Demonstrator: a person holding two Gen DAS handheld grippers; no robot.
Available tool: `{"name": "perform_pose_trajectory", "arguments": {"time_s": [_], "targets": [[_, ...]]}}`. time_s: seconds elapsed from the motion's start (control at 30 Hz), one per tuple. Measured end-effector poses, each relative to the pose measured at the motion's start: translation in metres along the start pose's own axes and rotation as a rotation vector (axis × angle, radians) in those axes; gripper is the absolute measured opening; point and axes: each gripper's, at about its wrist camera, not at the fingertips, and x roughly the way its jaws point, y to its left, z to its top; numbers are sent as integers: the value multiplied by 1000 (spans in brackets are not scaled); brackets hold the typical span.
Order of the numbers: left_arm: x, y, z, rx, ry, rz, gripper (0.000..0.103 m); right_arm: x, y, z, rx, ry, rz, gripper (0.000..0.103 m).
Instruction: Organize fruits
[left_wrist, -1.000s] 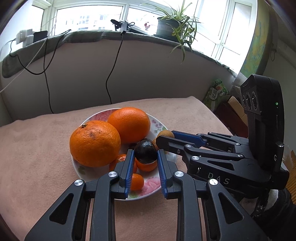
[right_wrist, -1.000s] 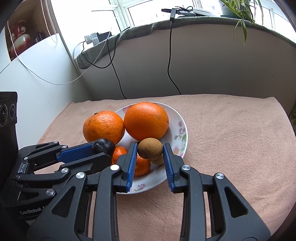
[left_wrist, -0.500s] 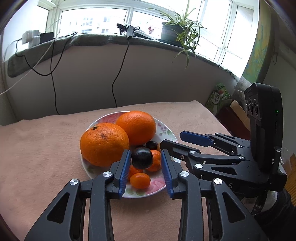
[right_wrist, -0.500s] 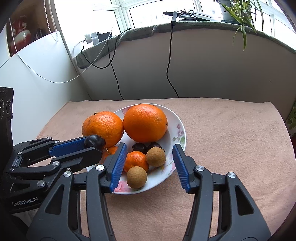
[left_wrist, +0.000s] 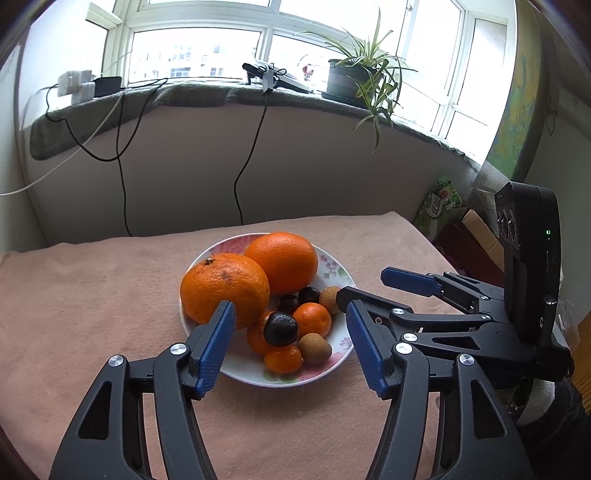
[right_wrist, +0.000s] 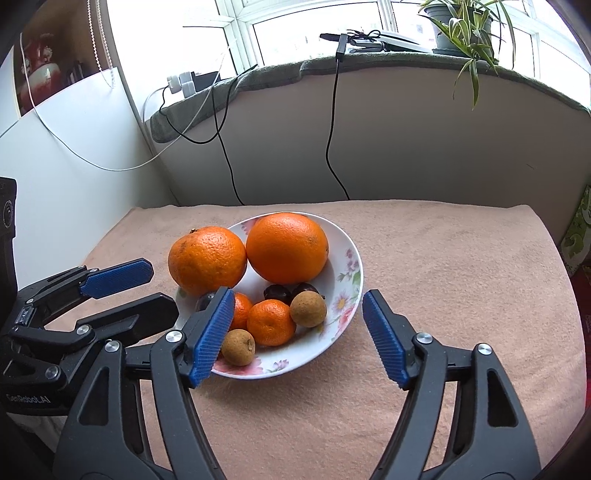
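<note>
A floral white plate (left_wrist: 334, 265) on the pink cloth holds two big oranges (left_wrist: 224, 290) (left_wrist: 281, 261), small mandarins (left_wrist: 312, 319), dark plums and brown longans. One dark plum (left_wrist: 280, 328) rests on top of the mandarins, in line with my left gripper (left_wrist: 289, 308). That gripper's jaws are opening and neither pad touches the plum. My right gripper (right_wrist: 299, 295) hovers at the plate's near rim (right_wrist: 351, 266), its jaws opening too. The longans (right_wrist: 308, 308) (right_wrist: 238, 347) lie loose below it. Each gripper shows at the side of the other's view.
The pink cloth (right_wrist: 443, 280) covers the whole table and is bare to the right of the plate. Behind runs a curved window ledge with hanging cables (left_wrist: 255, 147) and a potted plant (left_wrist: 364, 79). A white wall (right_wrist: 66, 155) stands left; boxes (left_wrist: 476, 236) lie past the right edge.
Both grippers went from shut to wide apart and drew back a little. The left one let the dark plum go onto the pile; the right one dropped its longan into the plate.
</note>
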Motion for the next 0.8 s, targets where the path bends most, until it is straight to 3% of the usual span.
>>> {"name": "perform_pose_trajectory", "arguments": {"time_s": [0.43, 0.47, 0.53, 0.8], "targets": [[-20, 4, -7, -11, -24, 49, 72, -25, 0, -7, 37, -32, -14, 75], [-22, 4, -8, -11, -24, 55, 72, -27, 1, -7, 34, -36, -17, 77], [-26, 4, -11, -10, -24, 69, 72, -34, 5, -9, 25, -59, -25, 92], [-42, 6, -26, -18, -26, 118, 72, -53, 23, -15, -16, -90, -44, 93]]}}
